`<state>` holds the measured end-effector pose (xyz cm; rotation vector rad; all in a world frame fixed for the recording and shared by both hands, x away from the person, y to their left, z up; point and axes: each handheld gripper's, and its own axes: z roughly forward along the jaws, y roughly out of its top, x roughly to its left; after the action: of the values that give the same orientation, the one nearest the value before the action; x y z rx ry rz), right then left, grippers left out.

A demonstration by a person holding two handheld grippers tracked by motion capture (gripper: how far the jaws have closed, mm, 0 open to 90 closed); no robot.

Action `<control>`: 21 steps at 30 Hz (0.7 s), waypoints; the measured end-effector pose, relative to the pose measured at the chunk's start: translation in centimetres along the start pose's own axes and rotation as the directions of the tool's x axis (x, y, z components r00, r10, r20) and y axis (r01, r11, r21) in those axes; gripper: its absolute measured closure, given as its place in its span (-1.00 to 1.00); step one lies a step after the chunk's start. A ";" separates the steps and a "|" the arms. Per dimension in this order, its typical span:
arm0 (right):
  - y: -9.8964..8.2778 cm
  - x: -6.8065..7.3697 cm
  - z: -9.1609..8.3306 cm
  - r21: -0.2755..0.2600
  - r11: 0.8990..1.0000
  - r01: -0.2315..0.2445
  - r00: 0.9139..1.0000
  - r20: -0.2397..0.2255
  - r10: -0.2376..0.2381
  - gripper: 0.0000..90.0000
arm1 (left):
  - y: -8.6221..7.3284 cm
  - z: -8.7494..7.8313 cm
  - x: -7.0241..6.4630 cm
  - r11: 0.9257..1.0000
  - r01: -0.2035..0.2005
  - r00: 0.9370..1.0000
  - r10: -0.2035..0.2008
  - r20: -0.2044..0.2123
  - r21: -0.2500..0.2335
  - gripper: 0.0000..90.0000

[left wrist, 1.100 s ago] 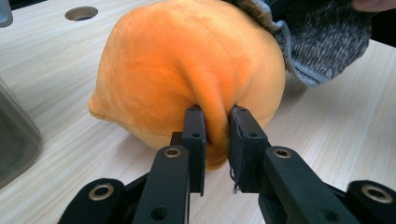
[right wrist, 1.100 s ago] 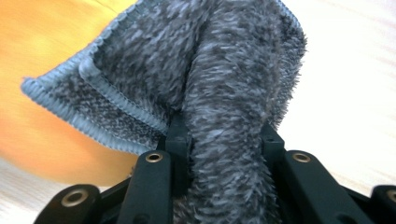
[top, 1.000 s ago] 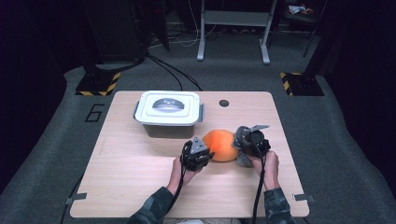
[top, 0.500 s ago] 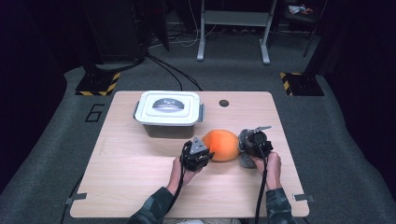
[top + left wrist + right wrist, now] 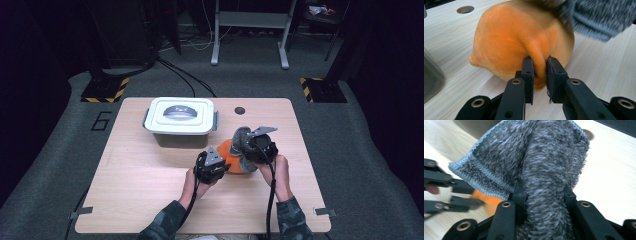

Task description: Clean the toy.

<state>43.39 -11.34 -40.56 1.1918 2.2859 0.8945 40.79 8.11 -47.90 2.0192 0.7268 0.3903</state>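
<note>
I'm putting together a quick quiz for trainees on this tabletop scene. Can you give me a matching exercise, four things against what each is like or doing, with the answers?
Things:
1. left gripper
2. right gripper
3. lidded container
4. round hole in the table

States:
A. shut on a grey fuzzy cloth
B. lies beyond the grippers, to the container's right
C. pinches a fold of the orange plush toy
D. white lid on, untouched

Pairs: 1-C, 2-A, 3-D, 4-B

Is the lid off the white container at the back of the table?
No: in the high view the white lid sits closed on the container, covering its whole top.
</note>
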 end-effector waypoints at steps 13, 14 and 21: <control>-0.3 -0.3 1.1 0.036 0.999 0.001 0.999 0.041 -0.002 0.46 | -0.1 0.0 0.1 1.000 0.014 1.000 -0.014 0.005 0.001 0.72; -0.4 -0.6 1.1 0.033 0.999 0.004 0.999 0.039 -0.005 0.46 | -0.1 0.0 0.1 1.000 0.013 1.000 -0.013 0.004 0.002 0.71; -1.3 -1.8 1.1 0.048 0.998 -0.047 0.997 0.060 0.044 0.46 | -0.2 0.0 0.2 1.000 0.010 1.000 -0.010 0.003 0.004 0.71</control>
<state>44.26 -12.99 -42.12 1.2792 2.2543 0.8119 40.87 8.27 -48.05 2.0186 0.7360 0.3802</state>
